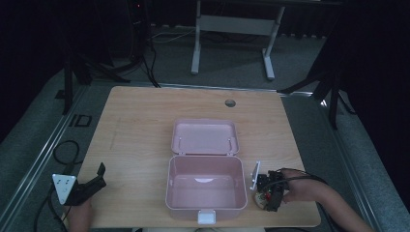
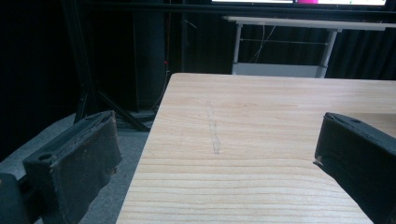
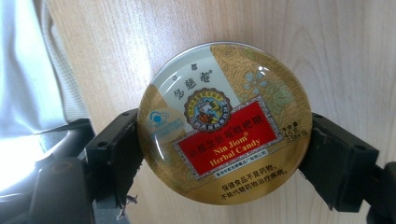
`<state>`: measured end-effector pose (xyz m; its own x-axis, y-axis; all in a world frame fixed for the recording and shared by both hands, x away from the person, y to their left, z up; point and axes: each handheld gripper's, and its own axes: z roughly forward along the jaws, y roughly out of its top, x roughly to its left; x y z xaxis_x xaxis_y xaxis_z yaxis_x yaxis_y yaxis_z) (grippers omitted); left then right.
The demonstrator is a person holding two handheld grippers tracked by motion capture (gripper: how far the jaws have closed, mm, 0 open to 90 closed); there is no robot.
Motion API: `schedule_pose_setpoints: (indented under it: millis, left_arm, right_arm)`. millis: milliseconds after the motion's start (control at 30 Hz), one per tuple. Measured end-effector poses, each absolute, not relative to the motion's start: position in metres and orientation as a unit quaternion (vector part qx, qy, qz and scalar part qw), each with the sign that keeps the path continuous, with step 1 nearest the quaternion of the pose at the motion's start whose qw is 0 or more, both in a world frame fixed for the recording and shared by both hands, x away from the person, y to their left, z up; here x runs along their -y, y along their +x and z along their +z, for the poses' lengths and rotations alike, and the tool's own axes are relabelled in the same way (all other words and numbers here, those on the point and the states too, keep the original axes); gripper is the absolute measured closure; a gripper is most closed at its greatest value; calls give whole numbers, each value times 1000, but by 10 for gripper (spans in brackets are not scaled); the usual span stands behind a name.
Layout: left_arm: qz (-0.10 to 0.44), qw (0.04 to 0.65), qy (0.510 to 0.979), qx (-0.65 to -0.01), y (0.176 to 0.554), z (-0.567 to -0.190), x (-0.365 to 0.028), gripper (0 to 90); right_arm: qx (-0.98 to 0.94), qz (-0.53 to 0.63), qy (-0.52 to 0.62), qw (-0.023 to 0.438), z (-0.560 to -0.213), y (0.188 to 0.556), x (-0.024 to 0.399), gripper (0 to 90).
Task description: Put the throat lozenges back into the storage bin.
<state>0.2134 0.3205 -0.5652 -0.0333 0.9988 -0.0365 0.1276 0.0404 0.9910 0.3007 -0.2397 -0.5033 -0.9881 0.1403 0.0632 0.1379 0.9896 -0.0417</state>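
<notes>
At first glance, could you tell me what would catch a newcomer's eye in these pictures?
The pink box lies open at the middle of the wooden table, its lid folded back on the far side. Just to its right, the right gripper has its fingers closed on a round gold candy tin. The left gripper rests open near the table's front left corner.

A light wooden table (image 1: pixel 140 121) carries an open pink box (image 1: pixel 205 186) and a round candy tin (image 3: pixel 226 122)
</notes>
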Motion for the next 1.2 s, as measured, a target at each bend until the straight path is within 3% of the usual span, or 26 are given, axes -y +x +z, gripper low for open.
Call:
schedule_pose_setpoints:
  millis: [667,1200]
  left_arm:
    - [465,468,514,-549,213,-565,-320,4]
    - [464,469,514,-548,213,-565,-321,4]
  right_arm:
    - [993,7,-108,45,-439,301,240,200]
    - [998,-16,-39,35,-371,291,192,200]
